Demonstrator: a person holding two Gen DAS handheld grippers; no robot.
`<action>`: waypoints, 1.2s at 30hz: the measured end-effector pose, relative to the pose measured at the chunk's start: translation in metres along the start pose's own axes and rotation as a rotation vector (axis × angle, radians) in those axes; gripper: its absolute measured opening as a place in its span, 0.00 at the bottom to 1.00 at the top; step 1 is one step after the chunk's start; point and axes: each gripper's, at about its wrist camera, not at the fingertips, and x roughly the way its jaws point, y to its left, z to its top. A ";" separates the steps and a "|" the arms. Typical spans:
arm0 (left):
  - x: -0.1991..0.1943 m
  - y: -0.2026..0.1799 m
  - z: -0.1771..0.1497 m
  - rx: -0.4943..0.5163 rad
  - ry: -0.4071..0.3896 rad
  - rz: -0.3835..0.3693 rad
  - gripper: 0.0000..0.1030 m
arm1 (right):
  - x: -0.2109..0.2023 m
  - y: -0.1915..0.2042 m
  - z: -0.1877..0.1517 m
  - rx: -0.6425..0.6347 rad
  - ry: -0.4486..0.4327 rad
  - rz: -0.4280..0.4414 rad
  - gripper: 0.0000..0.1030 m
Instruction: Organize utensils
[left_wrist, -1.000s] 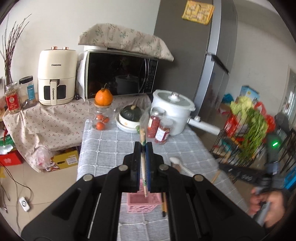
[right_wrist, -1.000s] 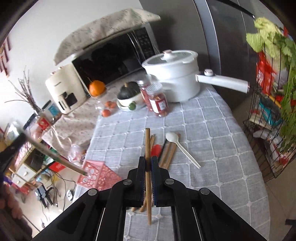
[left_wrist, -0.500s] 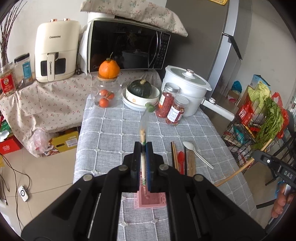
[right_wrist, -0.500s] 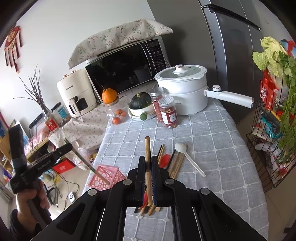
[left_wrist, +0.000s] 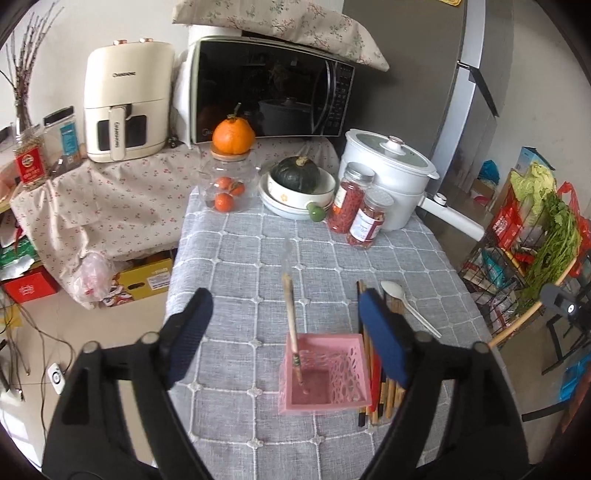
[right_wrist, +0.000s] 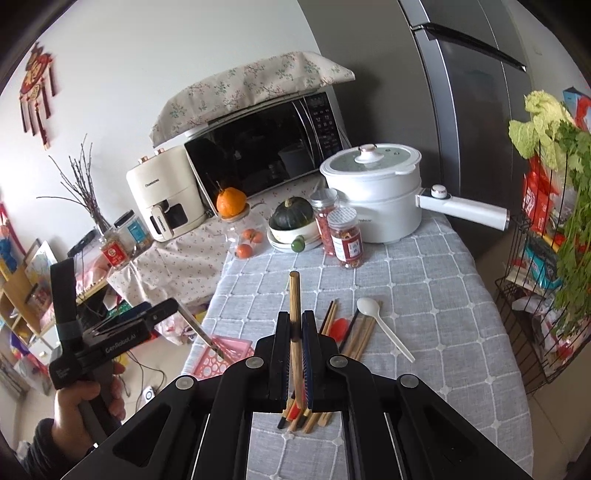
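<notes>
My left gripper (left_wrist: 284, 334) is open above a pink perforated basket (left_wrist: 347, 365). A wooden chopstick (left_wrist: 292, 325) stands loose in the basket, tip down, free of both jaws. Several chopsticks and a red utensil (left_wrist: 376, 373) lie on the table right of the basket, beside a white spoon (left_wrist: 400, 301). My right gripper (right_wrist: 295, 347) is shut on a wooden chopstick (right_wrist: 294, 295), held upright above the pile (right_wrist: 354, 332). In the right wrist view the left gripper (right_wrist: 147, 321) hovers over the basket (right_wrist: 221, 354).
At the table's far end stand a white pot (left_wrist: 391, 173) with a long handle, two red jars (left_wrist: 360, 206), a bowl with a squash (left_wrist: 297, 184) and a glass jar topped by an orange (left_wrist: 231, 166). A wire rack of vegetables (left_wrist: 535, 240) stands right.
My left gripper has opened and let go of its chopstick, which now stands in the pink basket. The right gripper still holds its chopstick, little moved.
</notes>
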 end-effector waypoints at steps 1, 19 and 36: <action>-0.004 0.001 -0.002 -0.007 0.002 0.015 0.87 | -0.002 0.002 0.002 -0.003 -0.006 0.003 0.06; -0.037 -0.011 -0.047 0.101 0.103 0.064 0.99 | -0.035 0.037 0.029 0.013 -0.168 0.108 0.06; -0.056 0.002 -0.063 0.101 0.083 0.066 0.99 | 0.003 0.075 0.033 -0.001 -0.181 0.158 0.06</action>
